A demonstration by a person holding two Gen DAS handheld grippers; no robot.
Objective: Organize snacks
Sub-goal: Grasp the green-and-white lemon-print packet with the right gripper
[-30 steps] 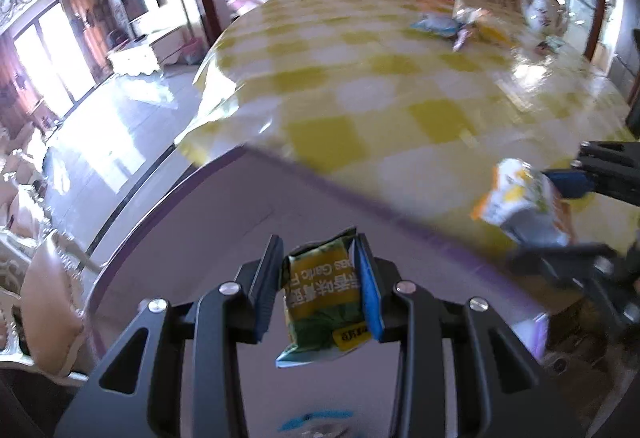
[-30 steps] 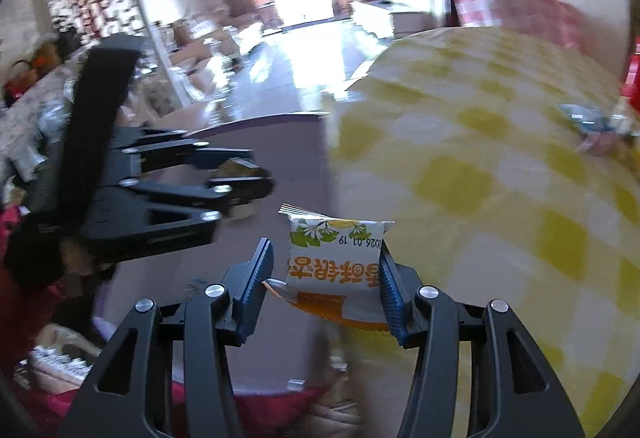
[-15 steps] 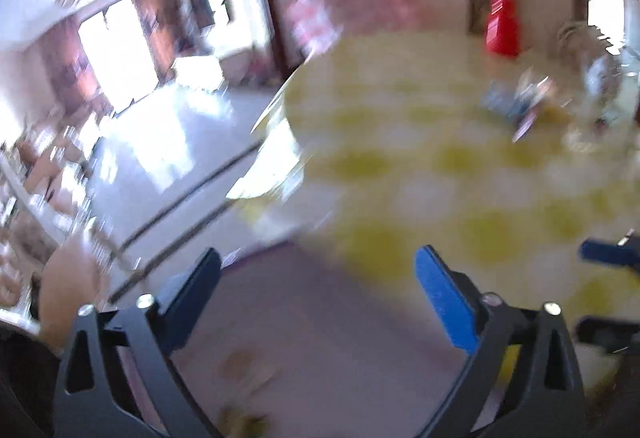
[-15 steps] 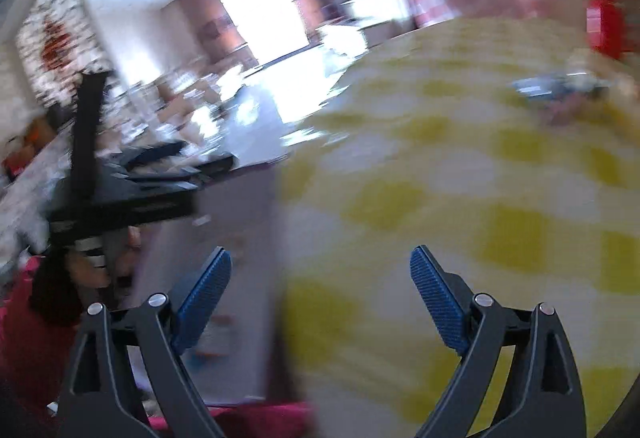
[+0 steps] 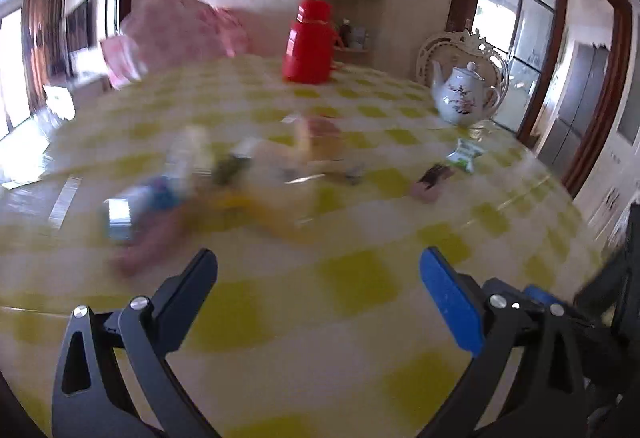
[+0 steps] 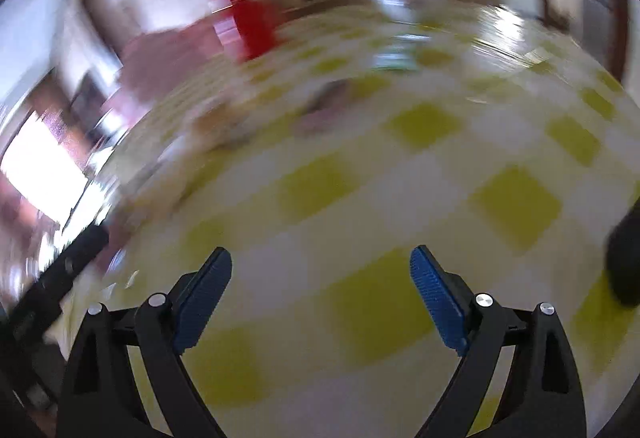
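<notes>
Several snack packets [image 5: 240,182] lie in a blurred heap on the yellow checked tablecloth [image 5: 360,278], ahead and left in the left wrist view. A green-and-white packet [image 5: 464,156] and a dark one [image 5: 434,178] lie apart to the right. My left gripper [image 5: 318,278] hangs wide open over bare cloth, nothing between its fingers. My right gripper [image 6: 320,274] is also wide open and empty above the tablecloth [image 6: 420,178]; its view is tilted and smeared, with the snack packets [image 6: 320,106] as a blur further ahead. The right gripper's frame [image 5: 580,314] shows at the left view's lower right.
A red thermos [image 5: 310,42] stands at the far side of the table. A white teapot [image 5: 464,96] sits at the far right, an ornate chair back [image 5: 460,46] behind it. Something pink checked [image 5: 176,26] stands beyond the far left edge.
Both grippers held a snack packet over a purple box beside the table; both have opened, let the packets go and swung back over the table toward the heap.
</notes>
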